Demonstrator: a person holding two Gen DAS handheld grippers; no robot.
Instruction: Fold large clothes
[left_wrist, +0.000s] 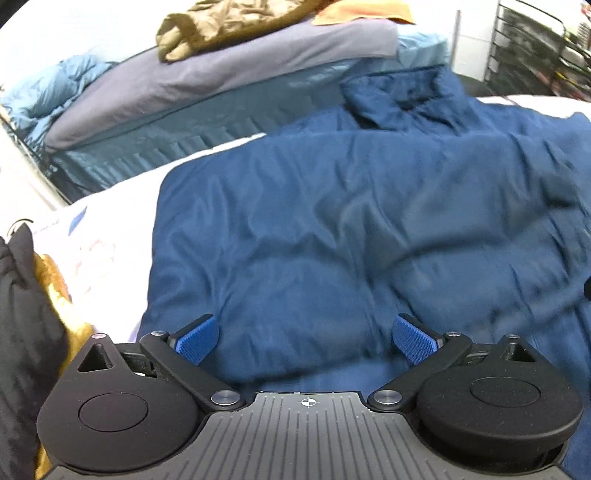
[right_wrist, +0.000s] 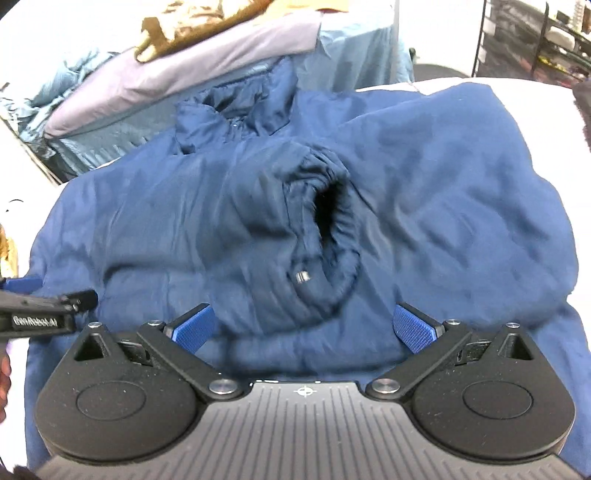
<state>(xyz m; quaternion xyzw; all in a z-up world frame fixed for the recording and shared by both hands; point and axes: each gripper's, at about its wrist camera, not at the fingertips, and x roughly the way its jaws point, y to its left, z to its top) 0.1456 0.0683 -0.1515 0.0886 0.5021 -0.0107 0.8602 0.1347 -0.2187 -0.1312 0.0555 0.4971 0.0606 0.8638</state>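
A large navy padded jacket (left_wrist: 351, 229) lies spread on a white surface, collar (left_wrist: 402, 96) at the far side. In the right wrist view the same jacket (right_wrist: 461, 192) has a sleeve folded over its body, with the elastic cuff opening (right_wrist: 328, 236) facing me. My left gripper (left_wrist: 306, 339) hovers open over the jacket's near left part, blue pads (left_wrist: 197, 338) wide apart and nothing between them. Just before the cuff my right gripper (right_wrist: 304, 328) is open too, its pads (right_wrist: 413, 326) either side of the sleeve end. The left gripper's side (right_wrist: 44, 310) shows at the left edge.
A stack of folded bedding (left_wrist: 229, 85) in grey and light blue sits behind the jacket, with an olive garment (left_wrist: 221, 26) on top. A black and tan garment (left_wrist: 26, 314) lies at the left. Dark wire shelving (left_wrist: 535, 48) stands at the back right. A hand (right_wrist: 4, 376) shows at the left edge.
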